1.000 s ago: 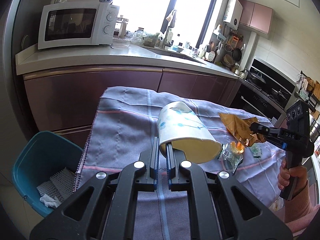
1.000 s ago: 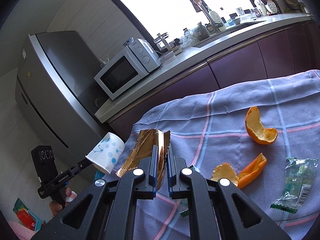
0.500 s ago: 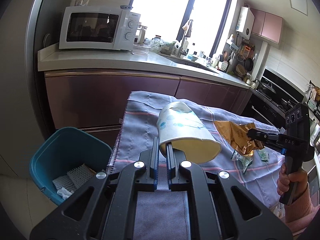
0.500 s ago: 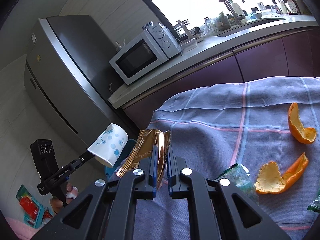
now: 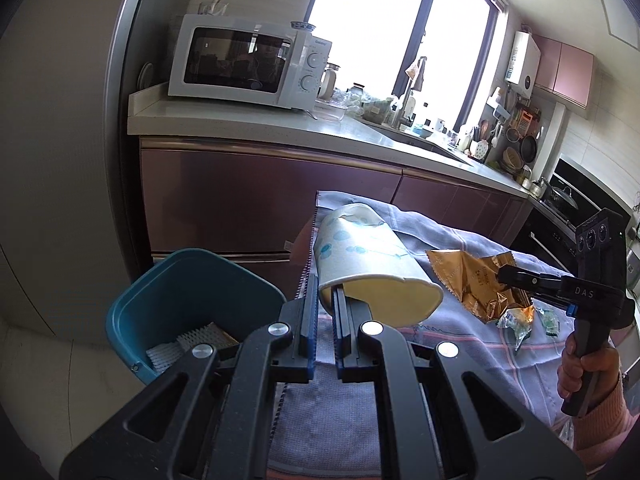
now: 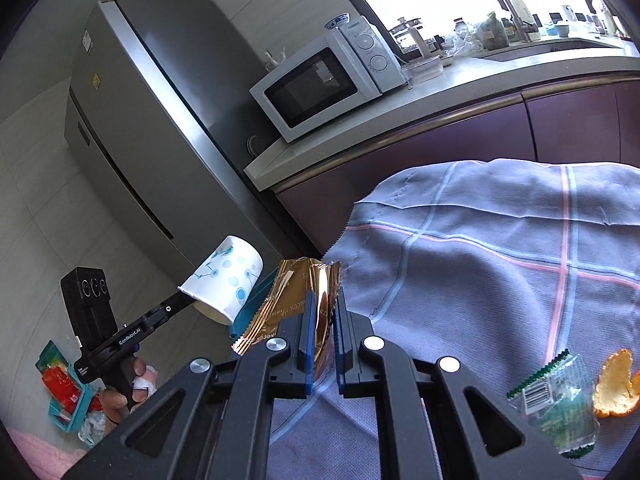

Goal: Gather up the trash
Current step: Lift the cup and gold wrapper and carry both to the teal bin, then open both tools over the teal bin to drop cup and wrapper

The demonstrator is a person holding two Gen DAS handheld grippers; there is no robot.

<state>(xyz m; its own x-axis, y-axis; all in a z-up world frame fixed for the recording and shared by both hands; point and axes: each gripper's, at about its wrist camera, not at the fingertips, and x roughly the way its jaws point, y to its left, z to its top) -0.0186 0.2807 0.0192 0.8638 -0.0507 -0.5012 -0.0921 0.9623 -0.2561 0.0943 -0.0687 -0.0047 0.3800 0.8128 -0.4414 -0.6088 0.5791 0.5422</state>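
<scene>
- Left wrist view: the left claw [image 5: 324,304] is clamped on the rim of a paper cup [image 5: 368,260], one finger inside the mouth and one outside; the cup lies on its side, white with blue dots, its cream inside showing.
- At 9 o'clock of the cup a teal plastic bin [image 5: 160,300] stands on the floor just beside the surface edge; ribbed white foam netting [image 5: 188,344] lies inside it.
- At 3 o'clock of the cup the right claw [image 5: 502,276] pinches a crinkled gold foil wrapper [image 5: 476,284] held above the cloth [image 5: 400,380]; a hand [image 5: 584,364] in a pink sleeve grips its black handle upright.
- The cloth is grey-lilac woven fabric with pink and blue stripes, draped over the surface with soft folds.
- Right wrist view: the right claw [image 6: 322,312] is shut on the gold wrapper [image 6: 288,300], whose shiny sheet stands upright between the blue pads, serrated edge at 9 o'clock.
- At 9 o'clock the left claw [image 6: 188,300] carries the cup [image 6: 224,280] mouth down-left, off the surface edge.
- At 4 o'clock on the cloth [image 6: 500,260] lie a clear green-printed packet [image 6: 556,400] and, touching it, a curled orange peel [image 6: 616,388].
- A white microwave [image 6: 324,80] sits on the counter at 12 o'clock.
</scene>
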